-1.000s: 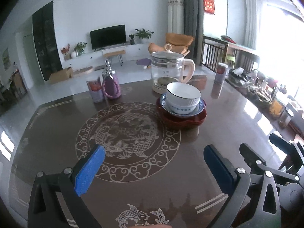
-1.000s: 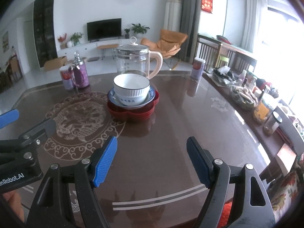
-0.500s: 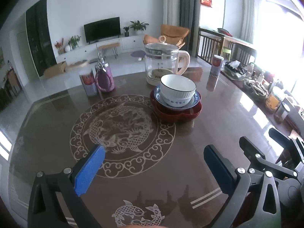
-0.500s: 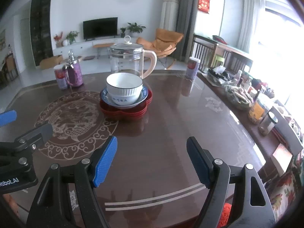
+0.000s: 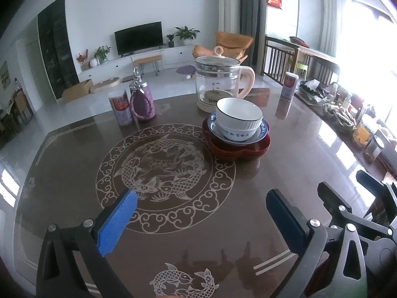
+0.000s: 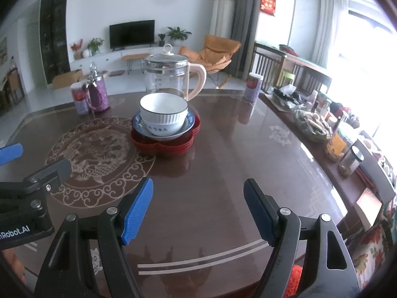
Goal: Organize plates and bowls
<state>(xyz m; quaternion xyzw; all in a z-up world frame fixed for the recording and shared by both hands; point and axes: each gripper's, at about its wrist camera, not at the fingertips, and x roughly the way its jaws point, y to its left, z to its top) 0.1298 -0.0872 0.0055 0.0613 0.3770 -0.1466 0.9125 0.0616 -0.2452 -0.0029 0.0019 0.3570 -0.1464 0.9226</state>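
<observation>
Right wrist view: left gripper (image 6: 11, 152) housing reads "nRobot.AI".

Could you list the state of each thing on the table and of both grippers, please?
Ribbed bowl: upright, nested in the lower bowl.
Lower bowl: upright on the blue plate.
Blue plate: on the red plates.
Red plates: stacked.
Glass kettle: lid on.
Left gripper: open, empty.
Right gripper: open, empty.

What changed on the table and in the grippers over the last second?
Nothing visibly changed. The stack of bowls on the blue plate and red plates stands untouched, and the left gripper and right gripper are both still open and empty.
</observation>
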